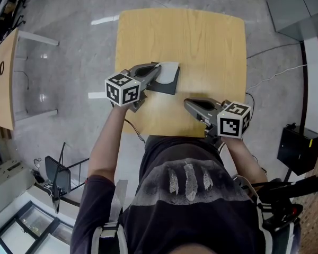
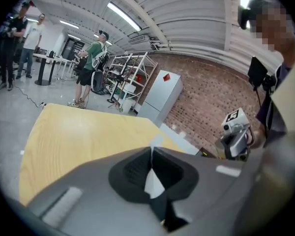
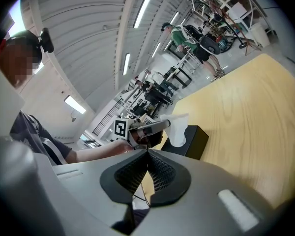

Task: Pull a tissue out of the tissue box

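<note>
Table (image 1: 201, 41) with one black tissue box (image 1: 167, 87), one tissue (image 1: 170, 72) pinched between fingers of left gripper (image 1: 158, 66) — right gripper (image 1: 186, 102) fingers closed, empty

The worktop (image 1: 201, 41) is pale wood, smooth with a faint sheen. On it the tissue box (image 1: 167, 86) looks matt black, its tissue (image 1: 168, 70) soft white paper. The left claw (image 1: 157, 66) and right claw (image 1: 187, 103) are smooth grey plastic with ribbed black pads (image 3: 160, 174)

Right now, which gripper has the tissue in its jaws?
The left gripper: its jaws are shut on the white tissue above the box. The right gripper is shut on nothing, apart from the box.
</note>
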`<state>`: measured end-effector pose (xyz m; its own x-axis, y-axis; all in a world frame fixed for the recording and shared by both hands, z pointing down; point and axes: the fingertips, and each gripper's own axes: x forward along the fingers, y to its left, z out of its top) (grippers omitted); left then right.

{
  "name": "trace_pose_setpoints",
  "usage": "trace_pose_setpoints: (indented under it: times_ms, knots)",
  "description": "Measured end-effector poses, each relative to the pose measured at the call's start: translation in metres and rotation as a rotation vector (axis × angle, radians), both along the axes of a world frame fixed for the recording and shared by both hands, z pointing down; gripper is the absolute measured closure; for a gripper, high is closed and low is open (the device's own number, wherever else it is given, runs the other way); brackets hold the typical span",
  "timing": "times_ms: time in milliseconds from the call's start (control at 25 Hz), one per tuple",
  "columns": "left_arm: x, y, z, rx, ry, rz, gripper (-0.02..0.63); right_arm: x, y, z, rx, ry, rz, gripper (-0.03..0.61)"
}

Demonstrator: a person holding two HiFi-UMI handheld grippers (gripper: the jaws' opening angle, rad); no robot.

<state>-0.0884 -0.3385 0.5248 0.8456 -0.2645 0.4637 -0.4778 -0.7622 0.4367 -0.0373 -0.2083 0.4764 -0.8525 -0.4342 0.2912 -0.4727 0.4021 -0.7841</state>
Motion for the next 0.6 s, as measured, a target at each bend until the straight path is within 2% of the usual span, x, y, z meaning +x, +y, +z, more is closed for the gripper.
trace_pose_setpoints:
  times_ms: [120,600]
  knots:
    - [0.002,0.0,-0.01,0.001,0.031,0.001,0.609,-0.001,0.002,-0.001,-0.005,-0.015,0.006,0.581]
    - [0.008,0.0,-0.04,0.048,0.075,0.001,0.609,0.002,0.001,-0.001,0.002,-0.067,0.037,0.581]
